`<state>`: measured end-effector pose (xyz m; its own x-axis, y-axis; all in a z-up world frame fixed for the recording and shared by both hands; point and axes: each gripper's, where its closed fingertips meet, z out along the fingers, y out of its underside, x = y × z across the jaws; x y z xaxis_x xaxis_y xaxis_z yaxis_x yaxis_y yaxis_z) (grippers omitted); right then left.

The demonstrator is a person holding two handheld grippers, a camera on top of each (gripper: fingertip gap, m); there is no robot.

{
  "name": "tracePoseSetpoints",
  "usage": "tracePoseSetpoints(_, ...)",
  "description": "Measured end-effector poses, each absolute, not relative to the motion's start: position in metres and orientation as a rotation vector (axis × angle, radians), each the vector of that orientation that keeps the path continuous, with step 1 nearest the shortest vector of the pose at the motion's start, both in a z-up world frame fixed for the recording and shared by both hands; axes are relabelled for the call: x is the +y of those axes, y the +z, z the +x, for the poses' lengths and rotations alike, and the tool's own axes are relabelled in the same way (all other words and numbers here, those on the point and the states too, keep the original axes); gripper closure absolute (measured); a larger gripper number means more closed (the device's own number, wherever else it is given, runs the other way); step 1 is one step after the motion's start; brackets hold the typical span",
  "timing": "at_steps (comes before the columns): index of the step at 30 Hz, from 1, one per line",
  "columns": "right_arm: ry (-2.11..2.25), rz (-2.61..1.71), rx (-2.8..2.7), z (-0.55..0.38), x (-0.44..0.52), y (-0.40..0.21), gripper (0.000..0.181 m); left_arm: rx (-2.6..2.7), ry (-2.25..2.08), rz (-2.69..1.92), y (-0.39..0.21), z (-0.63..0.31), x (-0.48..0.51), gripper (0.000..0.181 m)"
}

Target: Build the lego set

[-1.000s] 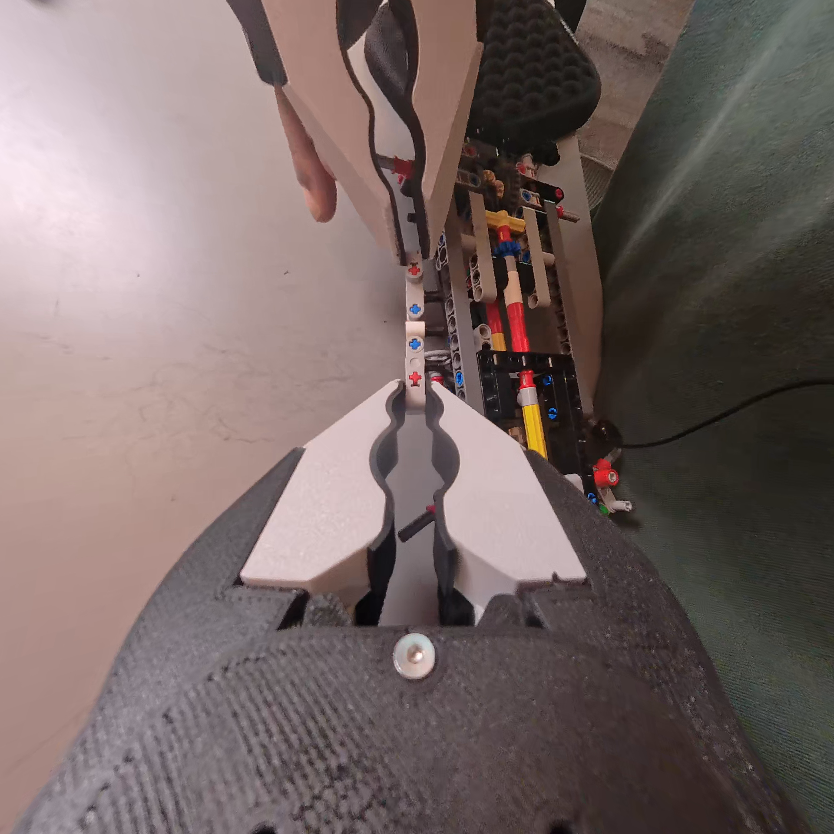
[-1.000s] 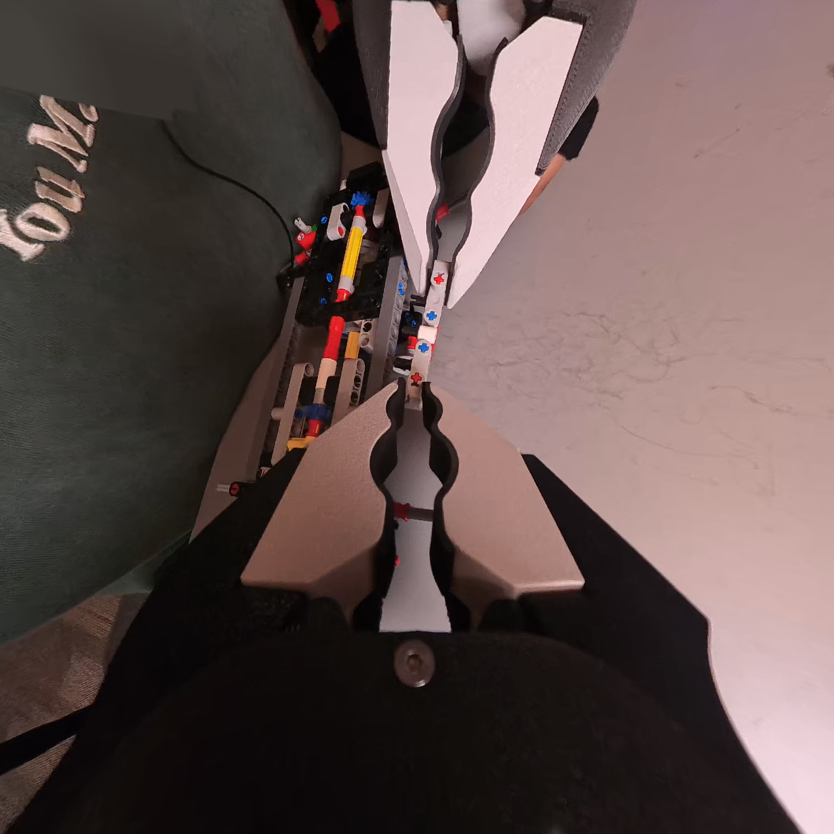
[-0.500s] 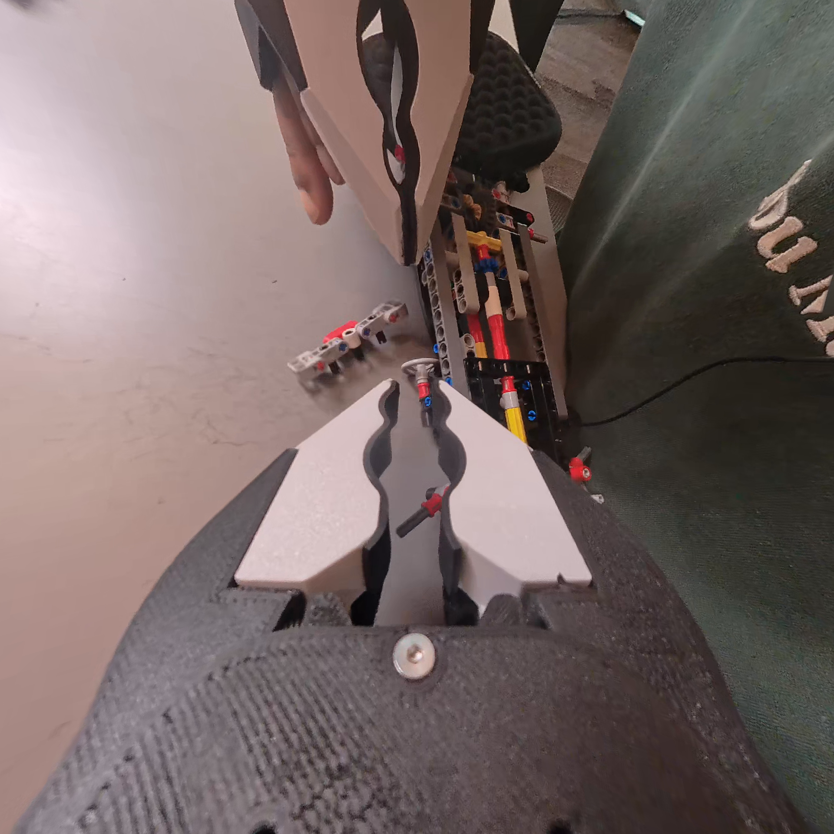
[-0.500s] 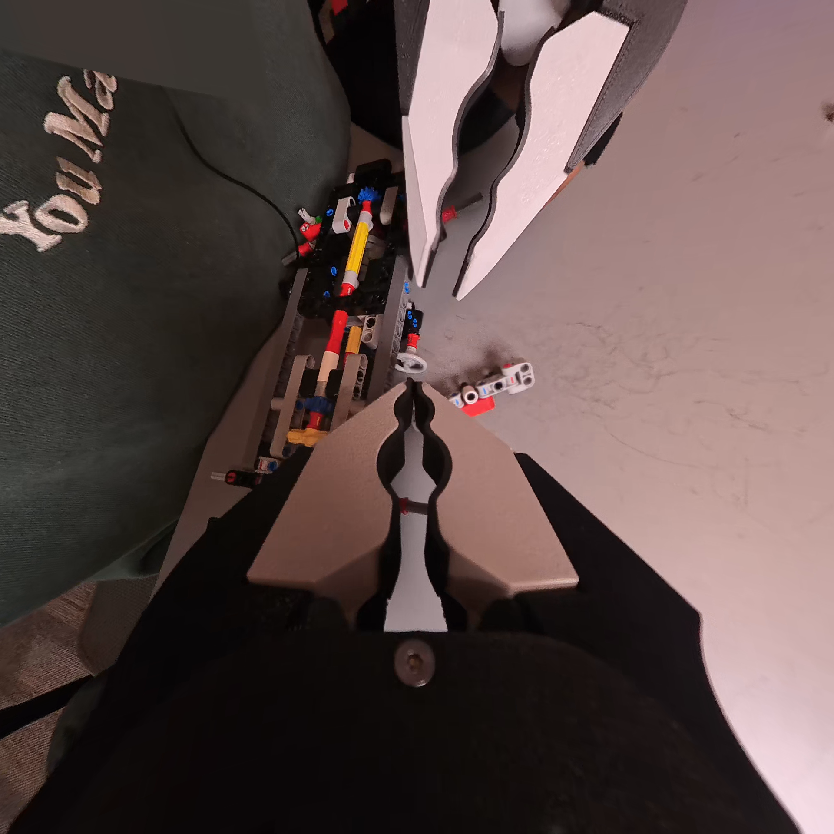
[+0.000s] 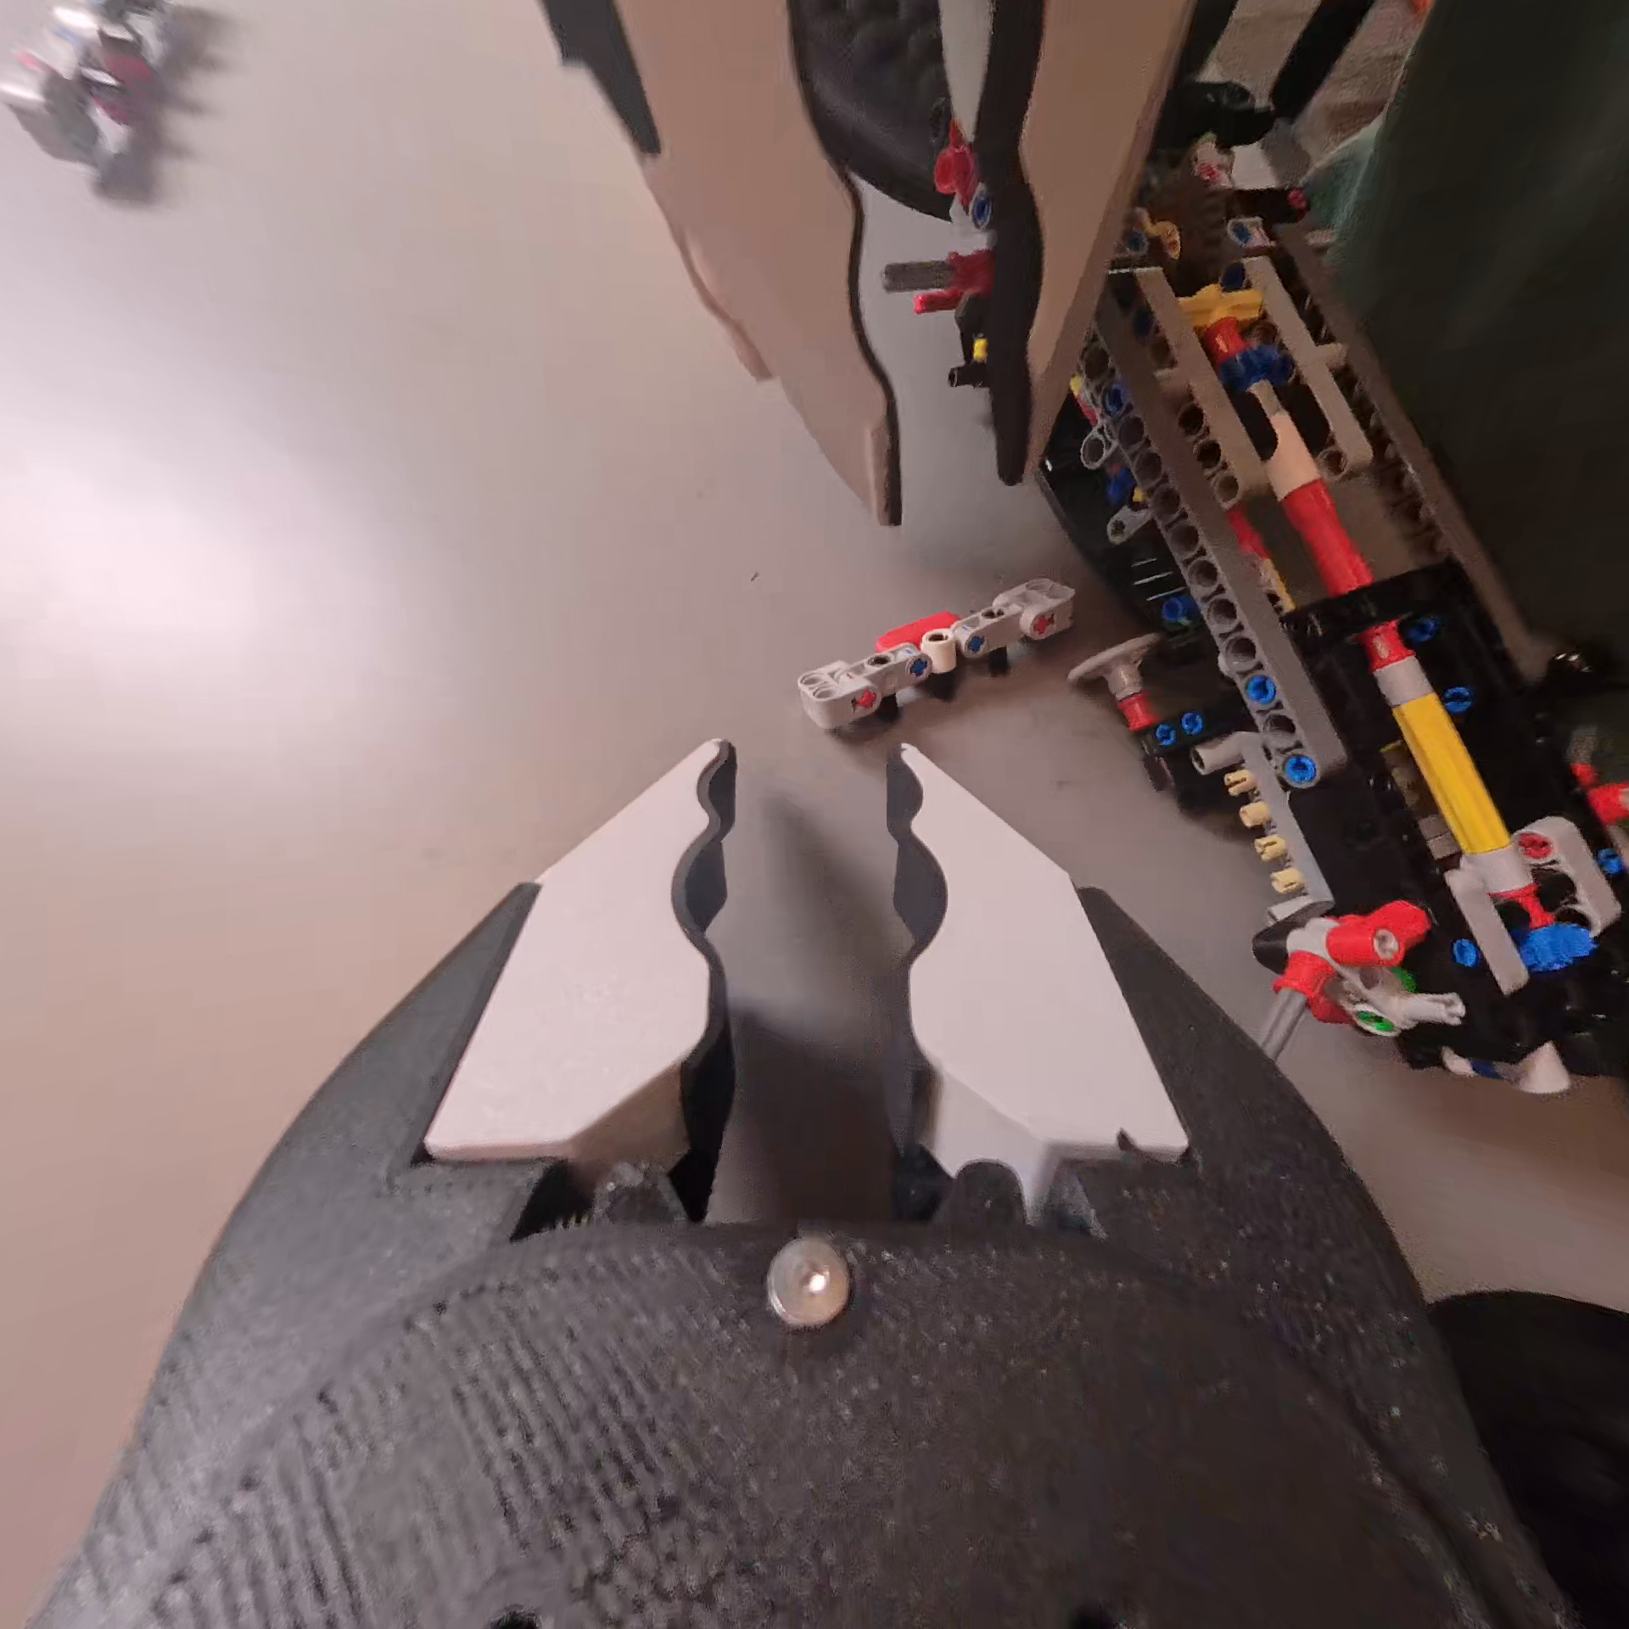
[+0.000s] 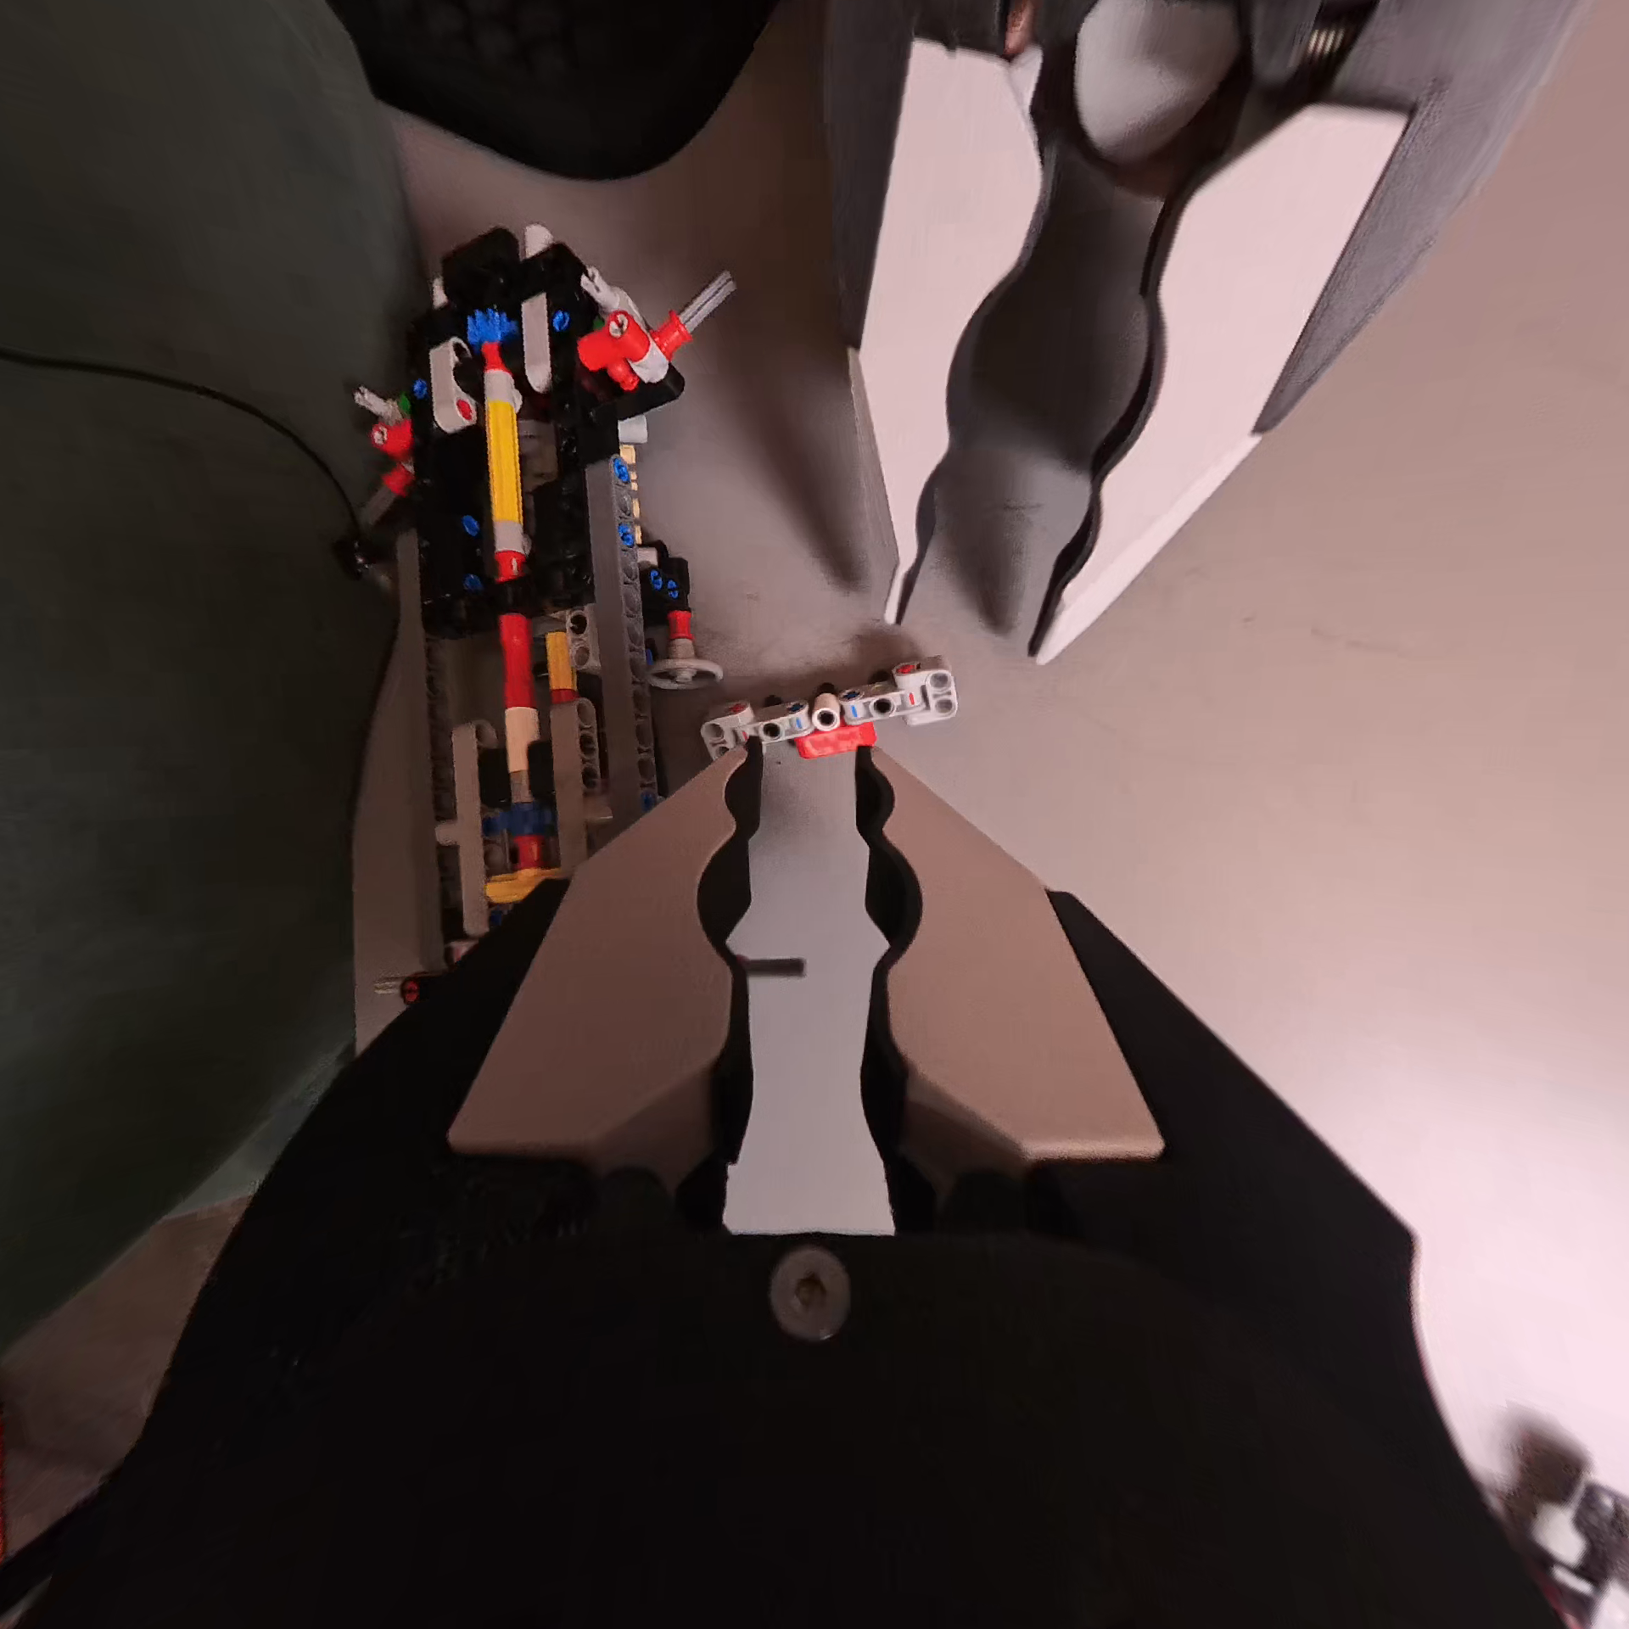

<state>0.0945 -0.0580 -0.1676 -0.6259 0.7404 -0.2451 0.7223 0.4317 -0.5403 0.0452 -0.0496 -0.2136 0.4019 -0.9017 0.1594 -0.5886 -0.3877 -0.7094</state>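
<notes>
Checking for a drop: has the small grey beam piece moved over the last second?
Yes. The small grey beam piece left both grippers and lies on the table beside the chassis.

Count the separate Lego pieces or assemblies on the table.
3. The long chassis build lies along the green fabric; the small grey-and-red beam assembly lies loose beside it, between both tongs; a blurred cluster sits far off. Others may be hidden.

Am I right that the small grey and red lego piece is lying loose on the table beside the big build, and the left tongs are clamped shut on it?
Not quite. The small grey and red lego piece does lie loose on the table beside the big build, but the left tongs are open and empty, just short of it. The left wrist view shows this.
</notes>
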Motion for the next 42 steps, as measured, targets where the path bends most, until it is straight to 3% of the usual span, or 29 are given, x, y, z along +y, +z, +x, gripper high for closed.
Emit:
tracePoseSetpoints(1,0.972,-1.368,-2.601,0.096,-0.056,-0.165,0.162,1.252,-0.814,-2.149,-0.217,0.048,-0.05,0.149)
tracePoseSetpoints(4,0.958,-1.417,-2.523,0.107,-0.05,-0.162,0.162,1.15,-1.043,-2.228,-0.214,0.061,-0.054,0.151)
tracePoseSetpoints(16,1.112,-1.444,-2.323,0.111,-0.043,-0.16,0.165,1.236,-0.843,-2.146,-0.219,0.069,-0.056,0.164)
tracePoseSetpoints(29,0.844,-0.961,-2.164,0.065,-0.045,-0.157,0.156,0.317,-1.048,-2.311,-0.182,0.022,-0.04,0.166)
tracePoseSetpoints(32,0.733,-0.856,-2.108,0.057,-0.041,-0.153,0.173,0.253,-1.057,-2.315,-0.176,0.02,-0.045,0.167)
tracePoseSetpoints(34,0.732,-0.828,-2.099,0.057,-0.042,-0.15,0.174,0.25,-1.048,-2.298,-0.172,0.021,-0.047,0.166)
tracePoseSetpoints(42,1.353,-0.993,-2.008,0.071,-0.049,-0.129,0.175,0.687,-0.961,-2.03,-0.144,0.036,-0.076,0.156)
